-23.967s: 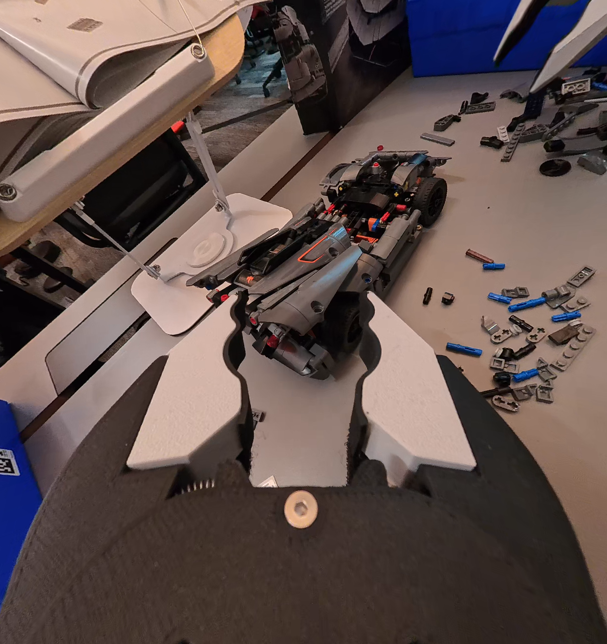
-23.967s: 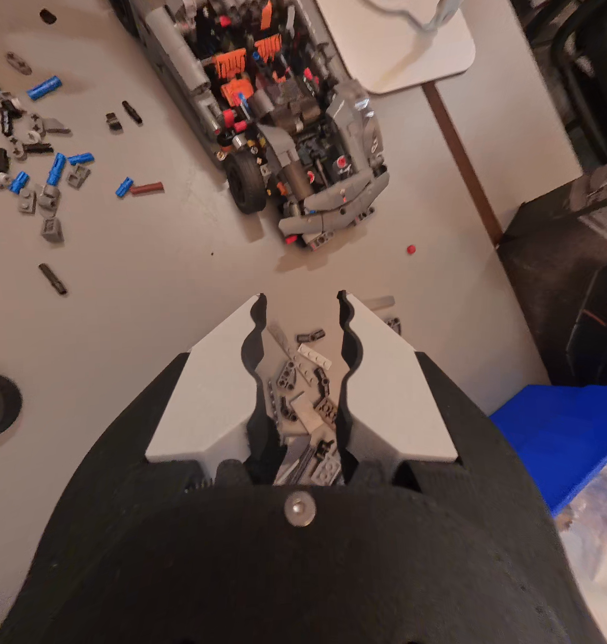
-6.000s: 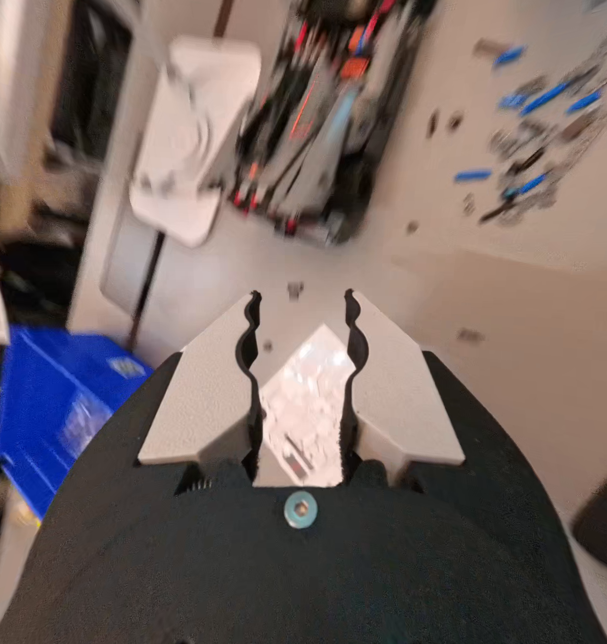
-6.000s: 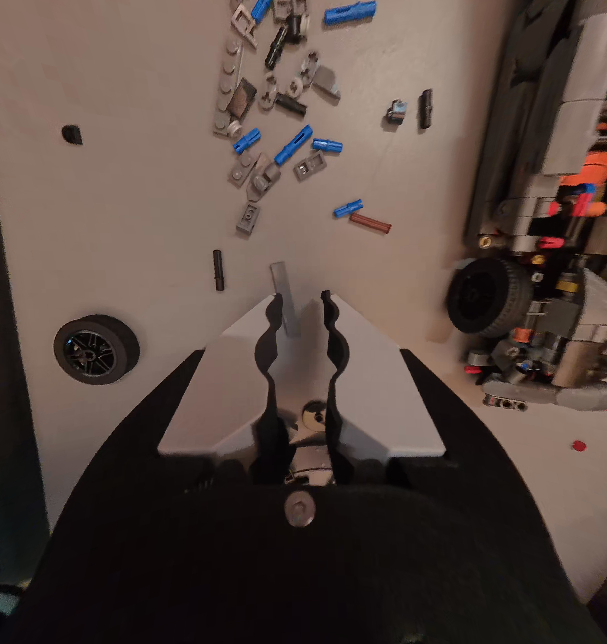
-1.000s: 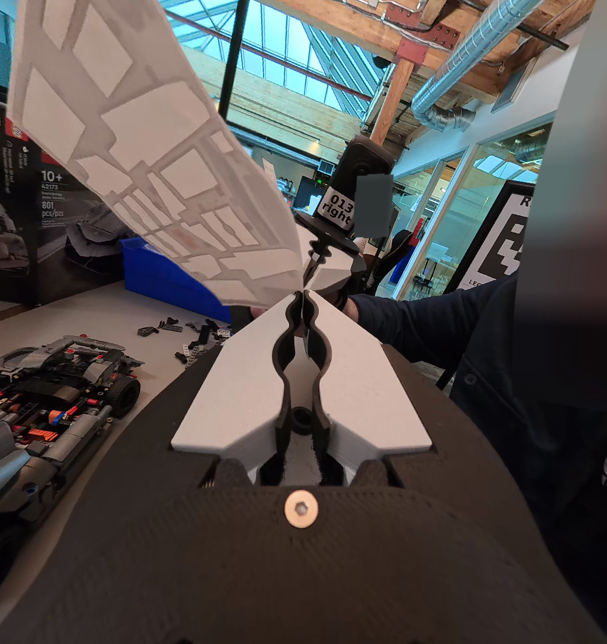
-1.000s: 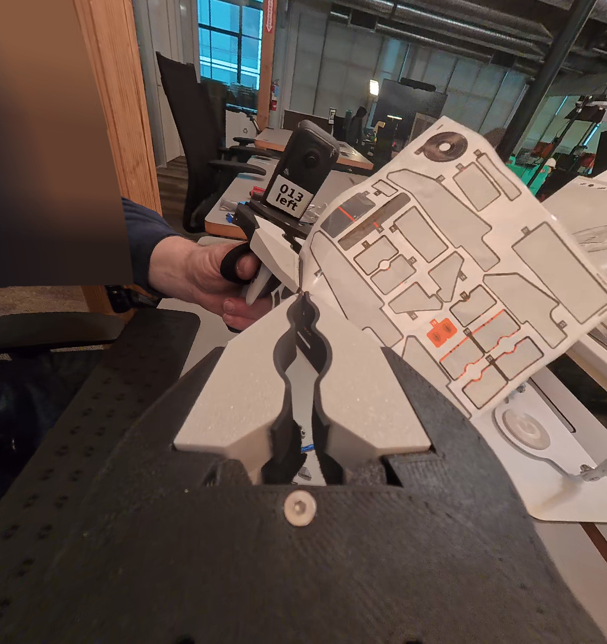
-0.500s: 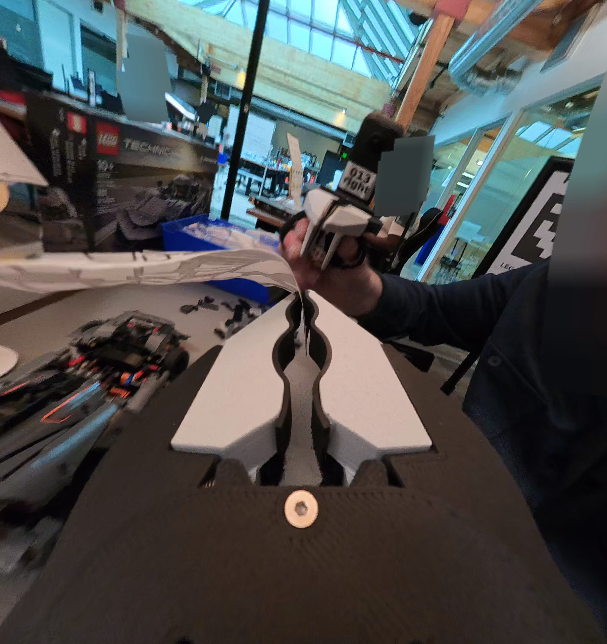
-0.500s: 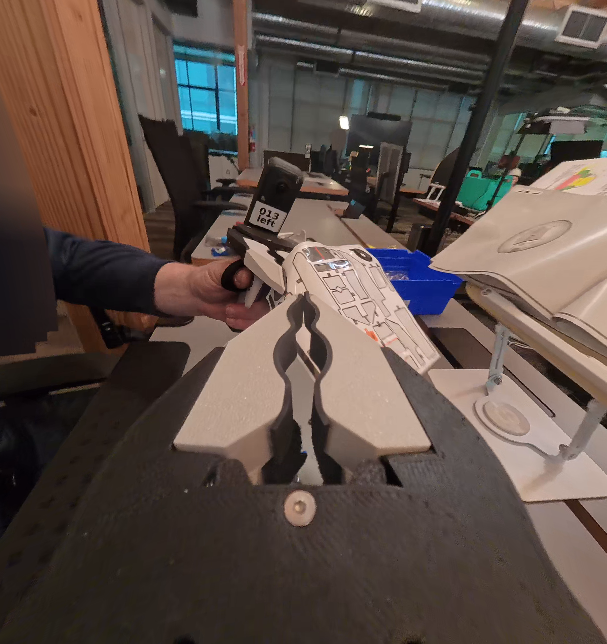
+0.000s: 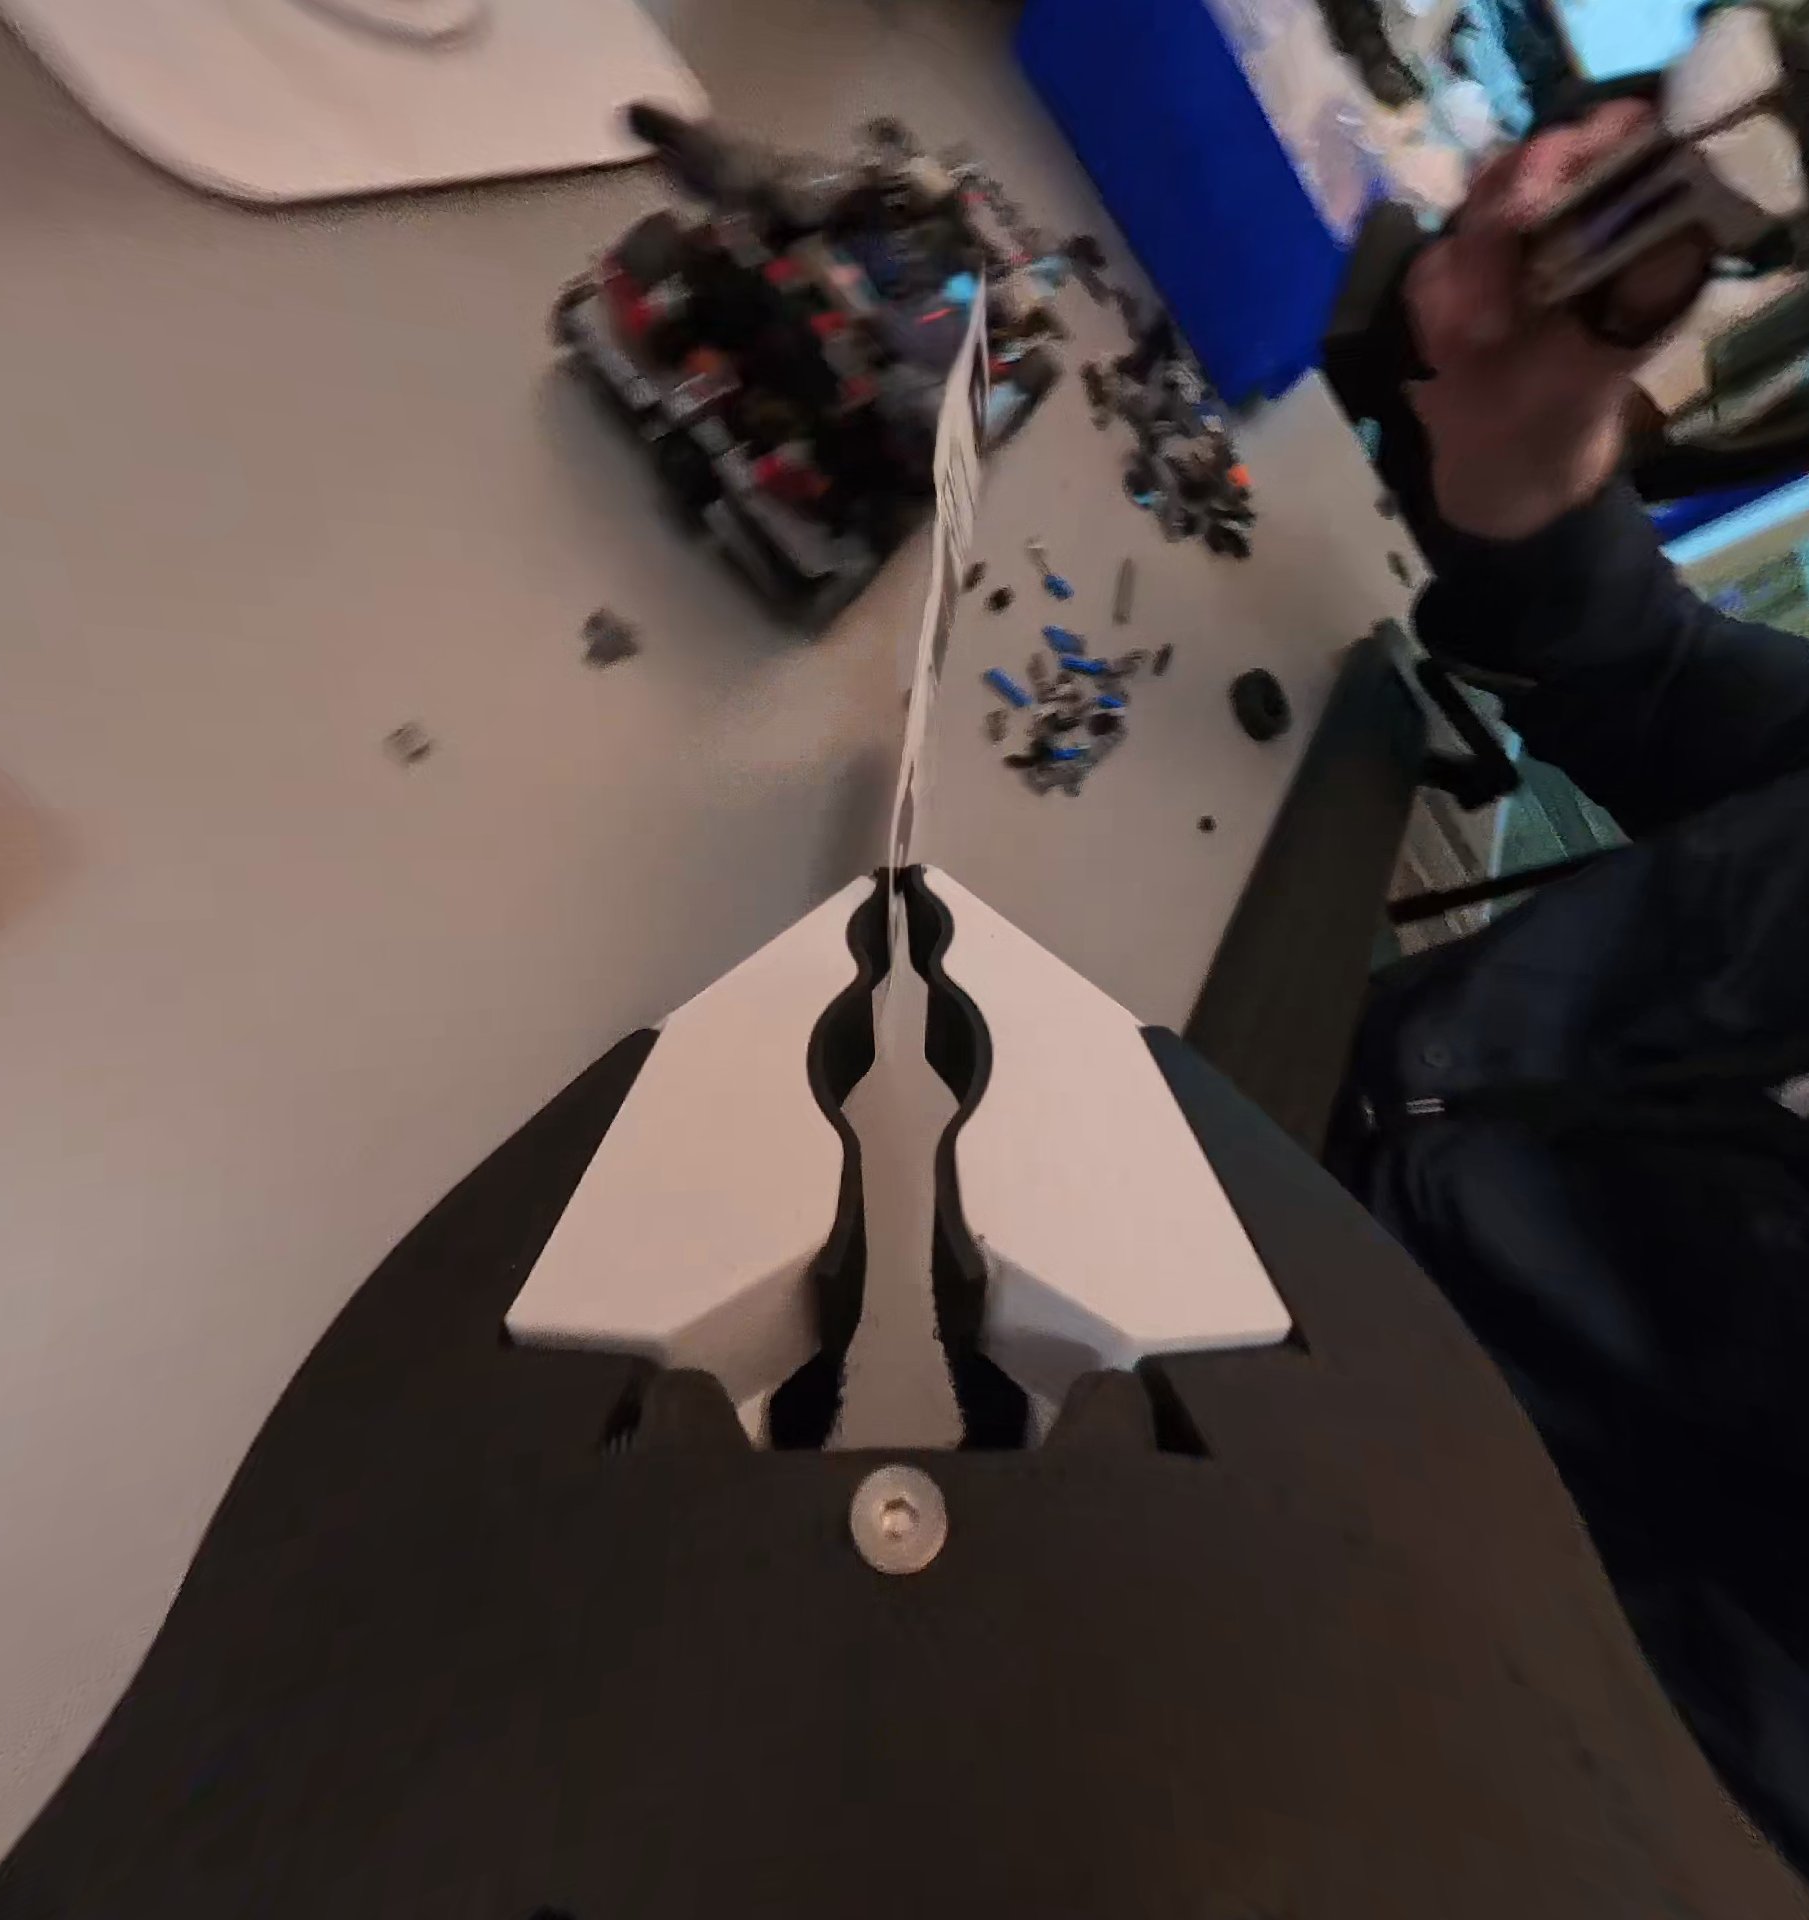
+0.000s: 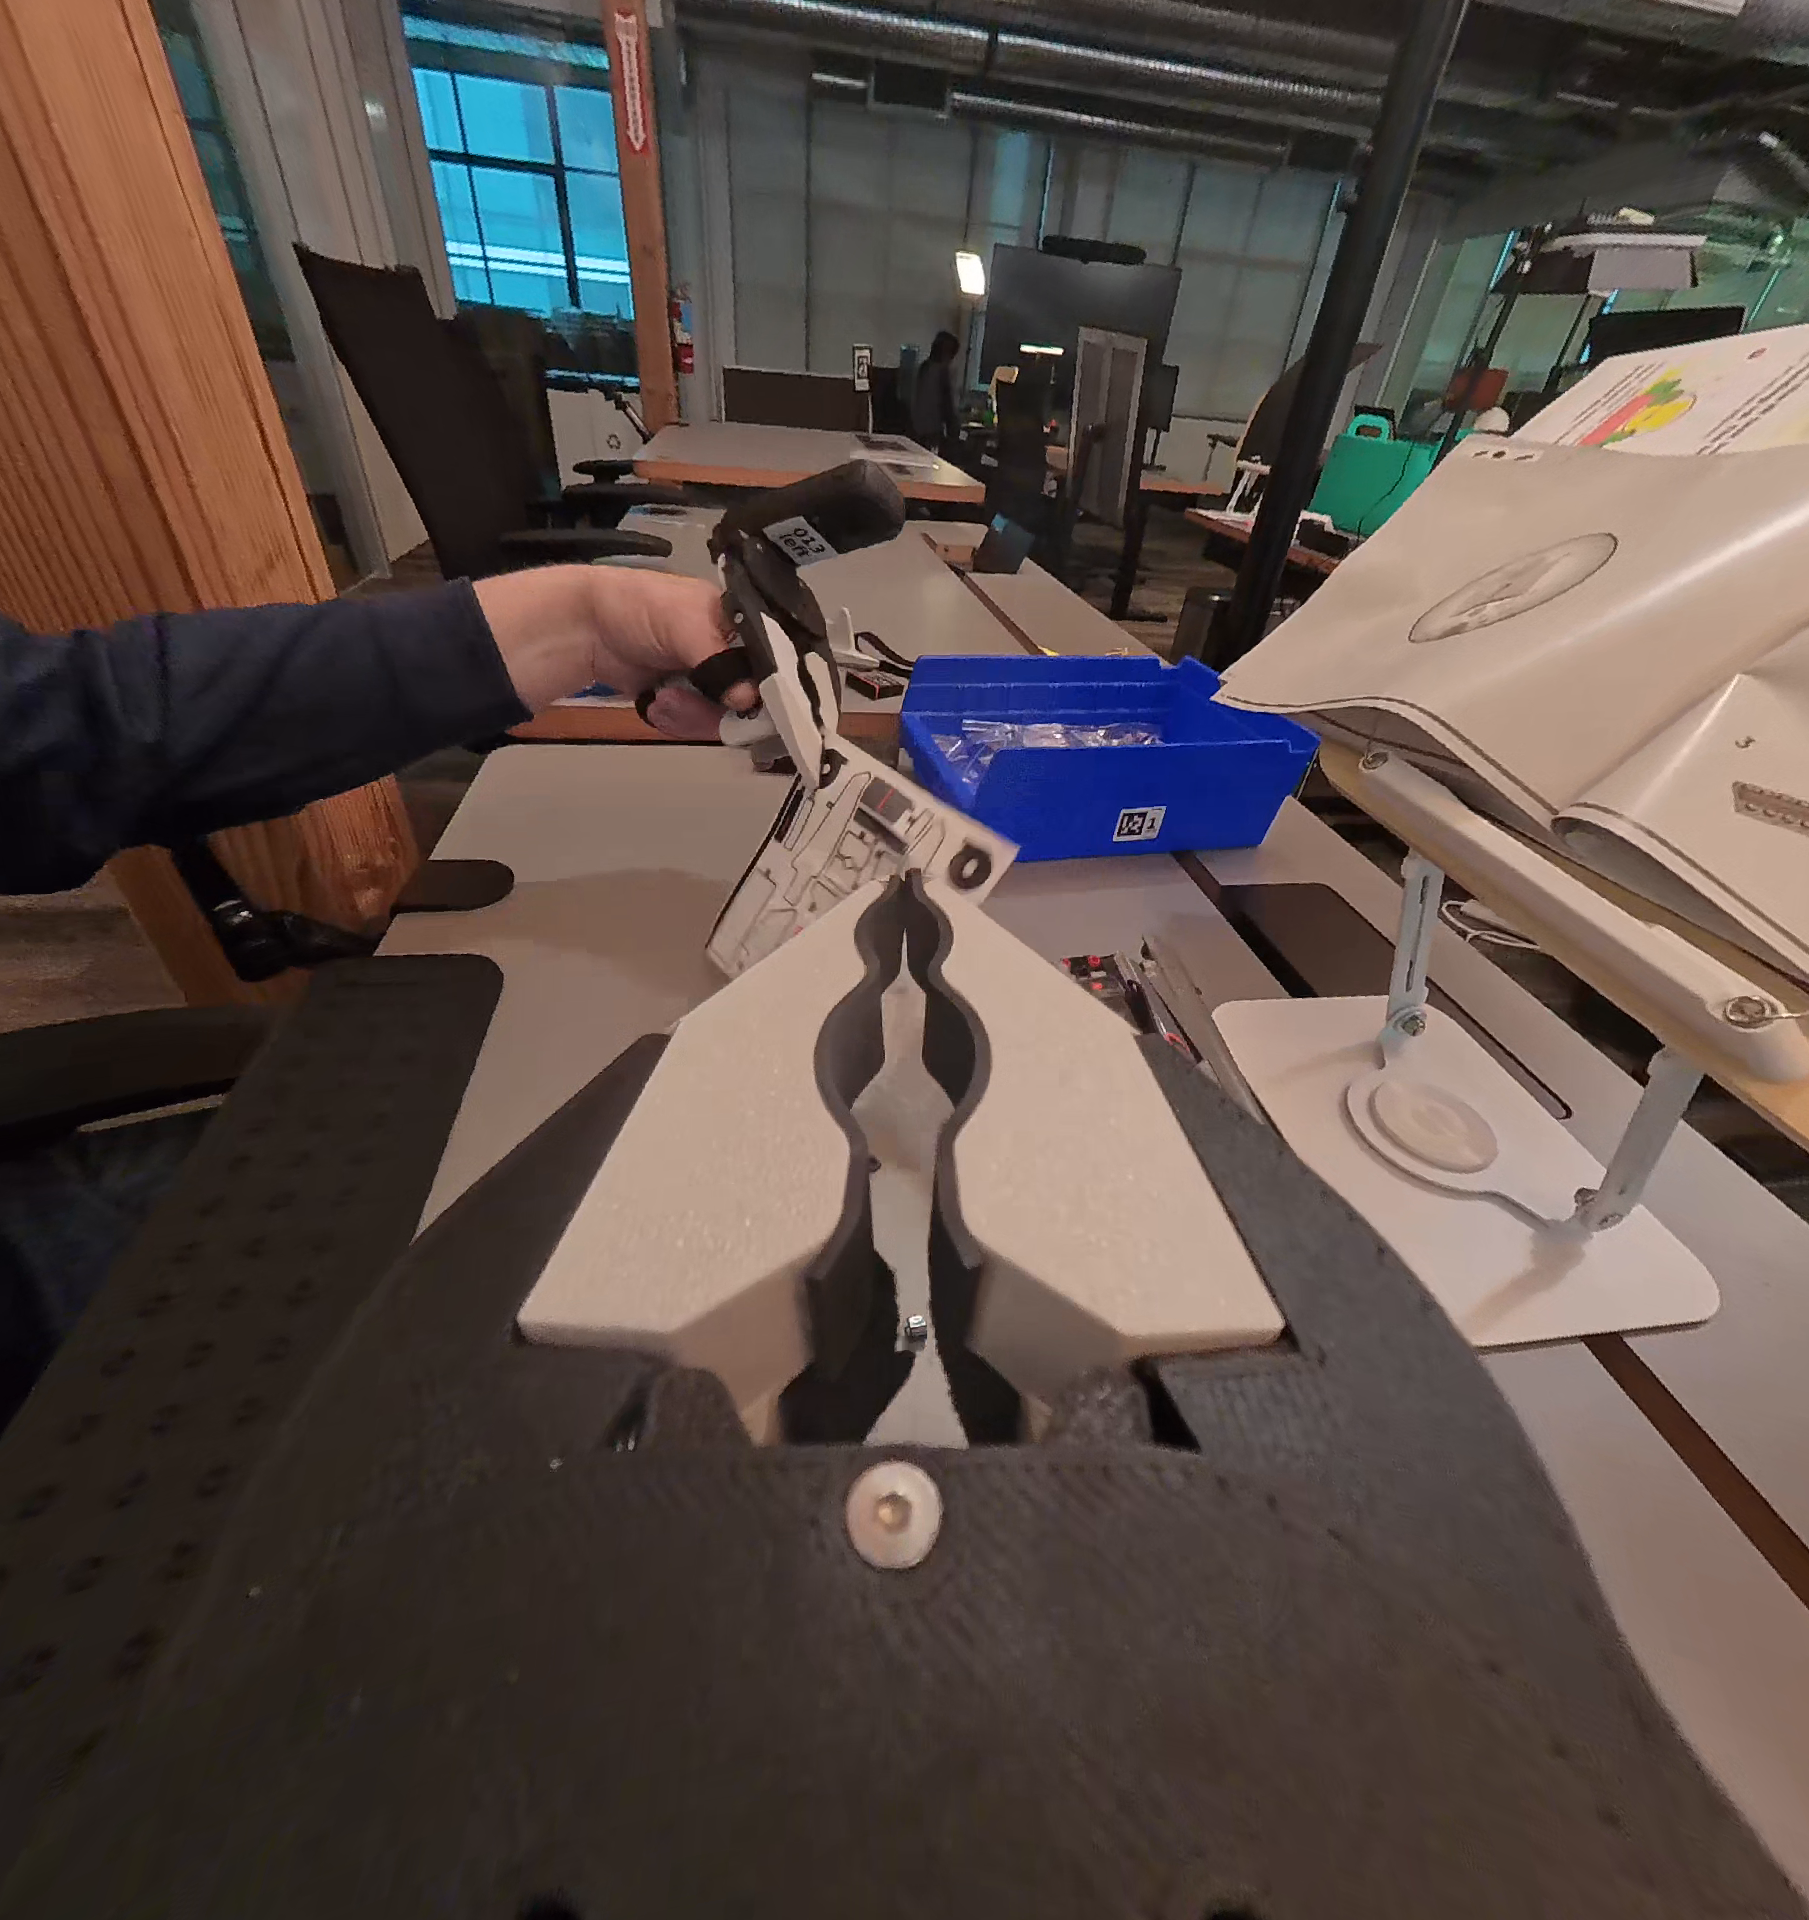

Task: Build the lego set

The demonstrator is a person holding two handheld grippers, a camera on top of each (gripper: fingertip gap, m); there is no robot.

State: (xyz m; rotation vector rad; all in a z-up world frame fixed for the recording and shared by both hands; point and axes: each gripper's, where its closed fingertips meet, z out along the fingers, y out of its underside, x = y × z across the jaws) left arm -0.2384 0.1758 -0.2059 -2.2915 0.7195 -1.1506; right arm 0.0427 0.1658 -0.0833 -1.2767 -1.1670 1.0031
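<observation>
My left gripper (image 9: 900, 883) is shut on the corner of a white sticker sheet (image 9: 947, 499), which stands edge-on above the table. In the right wrist view the left gripper (image 10: 822, 764) points down and the sticker sheet (image 10: 838, 868) hangs from it. My right gripper (image 10: 910, 894) is shut, with nothing that I can make out between its tips. It is apart from the sheet and shows blurred in a hand (image 9: 1502, 312) at the upper right. The grey and black lego car (image 9: 806, 364) stands on the table, blurred.
Loose small parts (image 9: 1066, 707) and a black wheel (image 9: 1258, 701) lie right of the car. A blue bin (image 10: 1087, 790) stands at the far end. A book stand (image 10: 1451, 1164) holding the open instruction booklet (image 10: 1606, 623) is on the right. A black perforated board (image 10: 256, 1143) borders the table. The grippers' ends are close to 30 centimetres from one another.
My left gripper has tipped down toward the table with the sheet still in it. The sheet now hangs edge-on and sits farther from my right gripper.
</observation>
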